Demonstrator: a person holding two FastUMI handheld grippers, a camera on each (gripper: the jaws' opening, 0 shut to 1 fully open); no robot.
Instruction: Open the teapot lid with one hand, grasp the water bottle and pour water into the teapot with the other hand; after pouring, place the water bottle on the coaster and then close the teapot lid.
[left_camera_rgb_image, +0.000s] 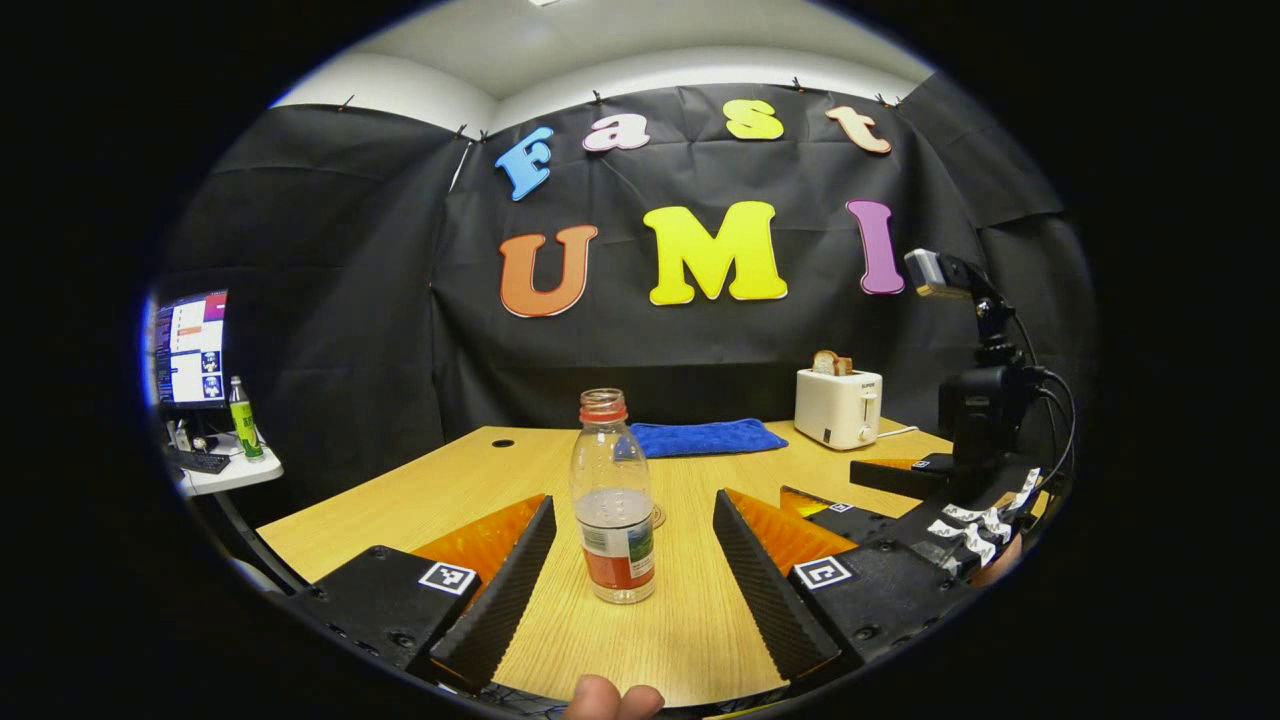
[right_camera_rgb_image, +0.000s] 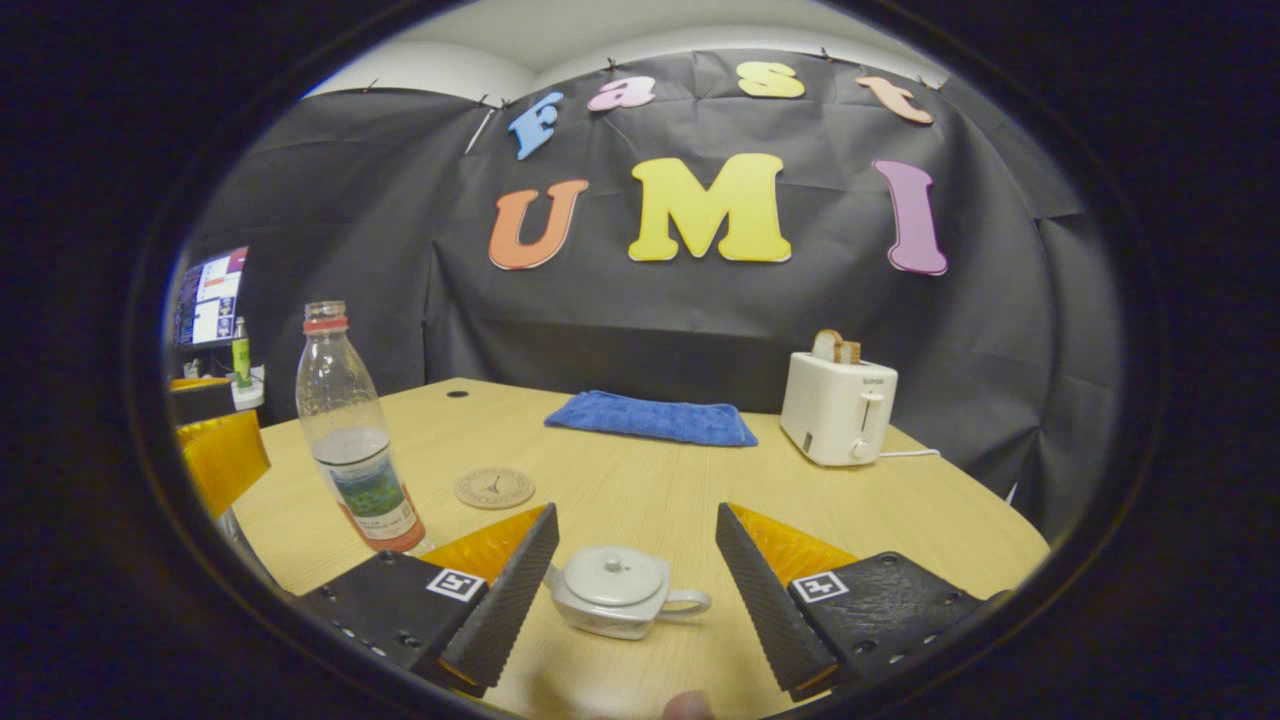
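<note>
Your left tool (left_camera_rgb_image: 632, 575) was spread wide with nothing in it, and the water bottle (left_camera_rgb_image: 612, 497) stood upright on the tabletop (left_camera_rgb_image: 420, 500) right between its fingers, touching neither. The bottle had no cap on and was roughly half full. Your right tool (right_camera_rgb_image: 632, 590) was just as wide and empty, with the small teapot (right_camera_rgb_image: 618, 591) sitting between its fingers, lid (right_camera_rgb_image: 614, 577) still on. The coaster (right_camera_rgb_image: 495, 488) lay flat farther back, just right of the bottle in the right gripper view.

By my reading, both grasps were lined up but neither had started. For the lid, you needed to come down over its little knob and pinch that alone, not the pot's body or handle, then lift straight up. For the bottle, closing on the labelled lower half would have kept it steady; with the mouth open, any tilt risked a spill.
</note>
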